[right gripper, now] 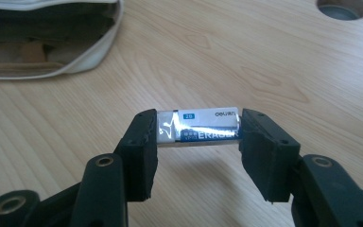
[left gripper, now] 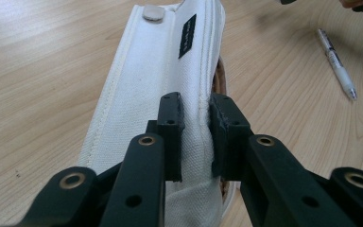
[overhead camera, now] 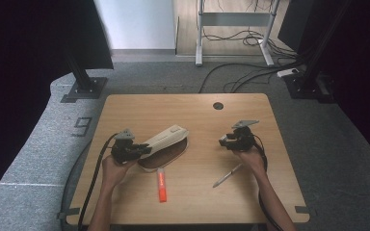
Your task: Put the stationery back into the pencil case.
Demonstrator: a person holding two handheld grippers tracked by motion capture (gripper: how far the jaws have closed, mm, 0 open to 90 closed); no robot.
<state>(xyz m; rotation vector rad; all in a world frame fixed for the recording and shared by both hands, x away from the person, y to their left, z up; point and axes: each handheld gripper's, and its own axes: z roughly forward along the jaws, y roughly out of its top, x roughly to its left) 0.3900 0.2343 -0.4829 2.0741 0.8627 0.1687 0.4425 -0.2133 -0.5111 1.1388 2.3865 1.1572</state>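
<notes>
Left gripper [left gripper: 196, 137]: jaws pinched on flap edge of white pencil case [left gripper: 160, 90], lifted open at table [overhead camera: 139, 110] centre-left | Right gripper [right gripper: 198, 142]: jaws clamped endwise on 1 eraser [right gripper: 199, 126], held above bare wood right of the case | Loose on table: 1 orange marker [overhead camera: 162, 185], 1 pen [overhead camera: 227, 175] | Grommet hole [overhead camera: 218, 105]: far edge

pencil case [right gripper: 47, 42] cut off at the frame's top and left, its dim contents unreadable, eraser [right gripper: 199, 127] ends covered by claw pads
</notes>
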